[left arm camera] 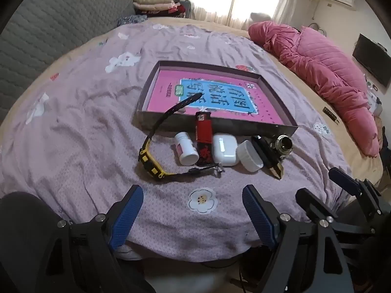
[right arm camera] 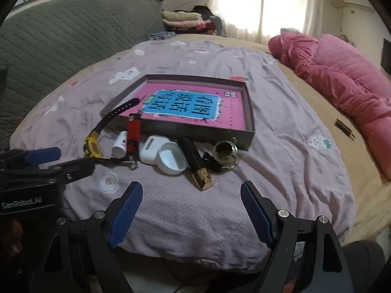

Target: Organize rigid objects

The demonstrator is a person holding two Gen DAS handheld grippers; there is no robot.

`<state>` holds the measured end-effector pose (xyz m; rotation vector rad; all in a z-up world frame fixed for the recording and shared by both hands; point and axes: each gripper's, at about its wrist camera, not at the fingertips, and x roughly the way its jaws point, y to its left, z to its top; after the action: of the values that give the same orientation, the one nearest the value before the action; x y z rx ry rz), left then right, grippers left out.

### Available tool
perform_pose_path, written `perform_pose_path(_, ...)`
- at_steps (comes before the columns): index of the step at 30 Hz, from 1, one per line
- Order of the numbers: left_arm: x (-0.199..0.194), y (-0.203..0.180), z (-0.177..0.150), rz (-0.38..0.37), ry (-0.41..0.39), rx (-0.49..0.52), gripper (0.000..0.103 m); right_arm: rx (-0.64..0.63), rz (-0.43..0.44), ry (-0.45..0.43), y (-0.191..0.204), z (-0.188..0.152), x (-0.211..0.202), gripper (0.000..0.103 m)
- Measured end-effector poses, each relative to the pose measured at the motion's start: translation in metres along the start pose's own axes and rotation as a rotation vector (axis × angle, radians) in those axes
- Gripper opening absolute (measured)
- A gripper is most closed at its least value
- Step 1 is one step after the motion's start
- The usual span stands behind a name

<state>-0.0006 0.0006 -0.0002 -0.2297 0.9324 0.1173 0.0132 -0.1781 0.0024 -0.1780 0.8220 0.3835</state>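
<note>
Two grippers, both with jaws spread wide and nothing between them.

Left wrist view: left gripper (left arm camera: 193, 216) hangs over the near edge of a bed, blue ribbed pads (left arm camera: 128, 219) on black arms. Under it, a mauve bedsheet (left arm camera: 73, 127), crumpled, printed with white flowers. Ahead of the fingers lies a row of small hard items: yellow-and-black watch (left arm camera: 149, 162) with a black rubber strap reaching up over the box wall; white pill bottle (left arm camera: 186, 148), cylindrical, on its side; red lighter (left arm camera: 203, 131) leaning on the box; white earbud case (left arm camera: 224, 149), smooth and rounded; white round lid (left arm camera: 249, 155); black hair clip (left arm camera: 267, 157) with a gold-toned tip; glass-and-metal jar (left arm camera: 283, 146). Just behind the row sits a shallow rectangular cardboard box (left arm camera: 217, 123), a pink and blue book flat inside. The right gripper (left arm camera: 342, 185) shows at the right edge.

Right wrist view: right gripper (right arm camera: 191, 214), same blue textured pads, over the sheet. Hair clip (right arm camera: 195, 161) and jar (right arm camera: 224, 151) lie straight ahead; lid (right arm camera: 171, 158), earbud case (right arm camera: 150, 150), lighter (right arm camera: 134, 131), bottle (right arm camera: 120, 145) and watch (right arm camera: 92, 144) trail off to the left. Box (right arm camera: 207, 134) beyond. A pink quilted blanket (right arm camera: 342, 83) is heaped far right.
</note>
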Motion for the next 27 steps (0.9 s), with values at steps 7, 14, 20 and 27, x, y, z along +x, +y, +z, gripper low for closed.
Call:
perform_pose_path(7,0.003,0.009,0.009,-0.039,0.019,-0.039,0.083,-0.008,-0.004,-0.026,0.0,0.002,-0.002,0.083)
perform_pose_path(14,0.003,0.005,0.002,-0.016,-0.01,-0.012,0.083,0.002,0.011,-0.04,-0.001,0.003,-0.002,0.083)
perform_pose_path(20,0.001,0.006,0.001,-0.011,-0.02,-0.005,0.083,0.003,0.013,-0.042,-0.001,0.003,-0.003,0.083)
perform_pose_path(27,-0.001,0.007,0.003,-0.004,-0.026,0.003,0.083,0.003,0.011,-0.053,0.0,0.004,-0.003,0.083)
